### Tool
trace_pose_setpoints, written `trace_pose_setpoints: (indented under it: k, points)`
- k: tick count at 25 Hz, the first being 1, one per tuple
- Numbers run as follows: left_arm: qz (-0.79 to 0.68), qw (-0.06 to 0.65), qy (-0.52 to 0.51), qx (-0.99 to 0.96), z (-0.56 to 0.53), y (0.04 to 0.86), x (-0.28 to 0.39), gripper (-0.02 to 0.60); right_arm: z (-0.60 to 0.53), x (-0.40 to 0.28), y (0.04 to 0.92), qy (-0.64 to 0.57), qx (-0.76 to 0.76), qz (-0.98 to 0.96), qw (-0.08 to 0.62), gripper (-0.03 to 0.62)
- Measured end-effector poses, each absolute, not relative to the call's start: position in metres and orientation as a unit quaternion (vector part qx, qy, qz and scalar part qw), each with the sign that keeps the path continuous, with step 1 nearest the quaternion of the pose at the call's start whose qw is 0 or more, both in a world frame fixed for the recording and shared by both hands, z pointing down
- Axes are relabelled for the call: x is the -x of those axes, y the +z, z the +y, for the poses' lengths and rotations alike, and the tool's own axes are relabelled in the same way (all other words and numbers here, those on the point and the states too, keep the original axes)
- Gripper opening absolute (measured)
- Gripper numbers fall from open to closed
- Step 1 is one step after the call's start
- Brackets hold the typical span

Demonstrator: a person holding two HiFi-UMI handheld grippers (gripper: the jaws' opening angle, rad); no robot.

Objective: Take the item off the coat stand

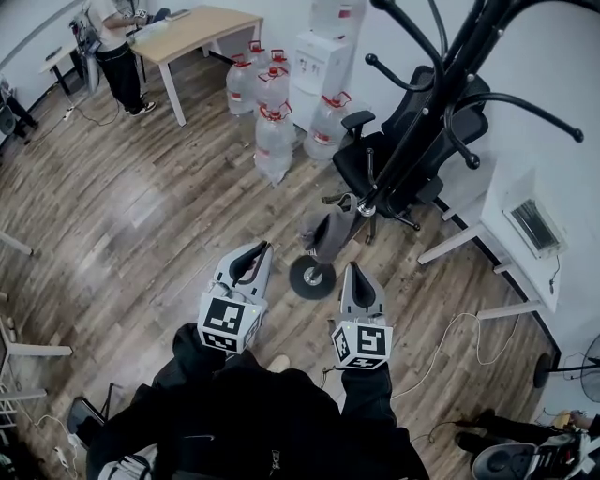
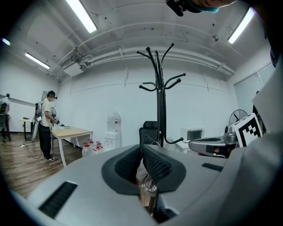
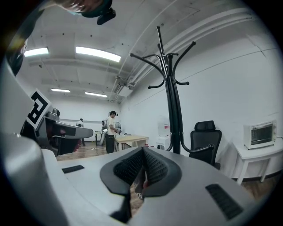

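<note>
Far left, one person [image 1: 114, 42] stands at the end of a single wooden worktop [image 1: 202, 28]. Next along, water jugs [image 1: 274, 141] with red caps are bunched on the wood floor [image 1: 141, 216], six by my count, beside one white water dispenser [image 1: 319, 61]. Down in front now, two grippers are held side by side, each with one marker cube. The left gripper [image 1: 263, 247] has its jaw tips pressed together and nothing clamped. Its own view only shows grey fabric through the gap below the tips, out beyond them. Just right of it hangs the one grey item [image 1: 326, 234], a limp bit of cloth on a low hook of the single black coat stand [image 1: 424, 117]. It sits above the stand's round base [image 1: 312, 277], between the two grippers and apart from both. The right gripper [image 1: 354, 266] is closed tight as well, pads together and empty, pointing at the stand's base. Further right, one black office chair [image 1: 394, 155] sits behind the pole. Then comes a white worktop [image 1: 497, 202] against the wall, carrying one small oven [image 1: 534, 225].
</note>
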State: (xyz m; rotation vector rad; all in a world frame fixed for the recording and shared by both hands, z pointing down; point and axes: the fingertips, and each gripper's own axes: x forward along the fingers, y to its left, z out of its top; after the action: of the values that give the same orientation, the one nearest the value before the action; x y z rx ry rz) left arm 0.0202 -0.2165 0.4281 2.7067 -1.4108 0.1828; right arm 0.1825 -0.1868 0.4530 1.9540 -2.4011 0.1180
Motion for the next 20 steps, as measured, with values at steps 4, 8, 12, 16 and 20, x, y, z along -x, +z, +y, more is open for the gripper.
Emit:
trace_pose_setpoints:
  k: [4, 8, 12, 16, 20]
  points:
    - [-0.451, 0.052, 0.068, -0.888, -0.247, 0.44, -0.016, 0.037, -0.217, -0.174, 0.464, 0.05, -0.634, -0.772, 0.027, 0.015]
    - [-0.445, 0.063, 0.081, -0.89, -0.27, 0.451, -0.011, 0.037, -0.24, -0.169, 0.476, 0.064, -0.636, -0.768, 0.032, 0.015]
    - [-0.44, 0.071, 0.091, -0.89, -0.292, 0.459, -0.011, 0.037, -0.262, -0.169, 0.482, 0.078, -0.643, -0.762, 0.025, 0.017]
    - [-0.436, 0.073, 0.099, -0.892, -0.304, 0.466, -0.01, 0.037, -0.275, -0.174, 0.488, 0.084, -0.664, -0.743, 0.018, 0.017]
    - [-0.434, 0.075, 0.101, -0.892, -0.306, 0.473, 0.001, 0.037, -0.28, -0.165, 0.495, 0.092, -0.663, -0.743, 0.019, 0.137]
